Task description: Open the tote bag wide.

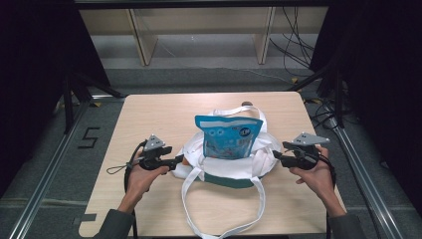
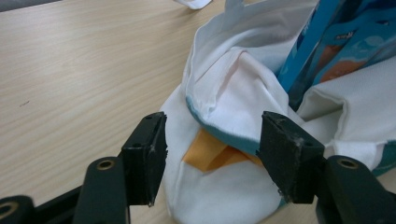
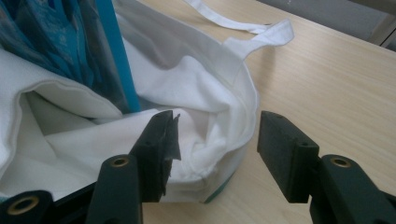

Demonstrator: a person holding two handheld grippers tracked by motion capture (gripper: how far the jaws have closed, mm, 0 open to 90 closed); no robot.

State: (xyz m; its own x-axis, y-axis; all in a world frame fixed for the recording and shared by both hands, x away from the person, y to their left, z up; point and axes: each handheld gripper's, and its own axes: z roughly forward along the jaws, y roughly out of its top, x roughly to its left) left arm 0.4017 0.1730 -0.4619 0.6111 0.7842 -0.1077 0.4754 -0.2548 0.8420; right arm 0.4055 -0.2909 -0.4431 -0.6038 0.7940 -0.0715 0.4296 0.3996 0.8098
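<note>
A white cloth tote bag [image 1: 226,167] with a teal band and long handles lies slumped at the table's middle. A blue snack pouch [image 1: 229,136] stands upright inside it. My left gripper [image 1: 178,160] is open at the bag's left side, its jaws on either side of the bag's folded edge [image 2: 219,112] and an orange label [image 2: 210,154]. My right gripper [image 1: 275,155] is open at the bag's right side, its jaws straddling the bag's rim [image 3: 224,135]. The pouch [image 2: 336,42] rises from the bag [image 3: 70,154] in both gripper views [image 3: 70,42].
The wooden table [image 1: 149,119] has bare room to the left, right and far side of the bag. One bag handle [image 1: 224,214] loops toward the near edge, another [image 1: 239,112] lies behind the pouch. Black frames and cables stand around the table.
</note>
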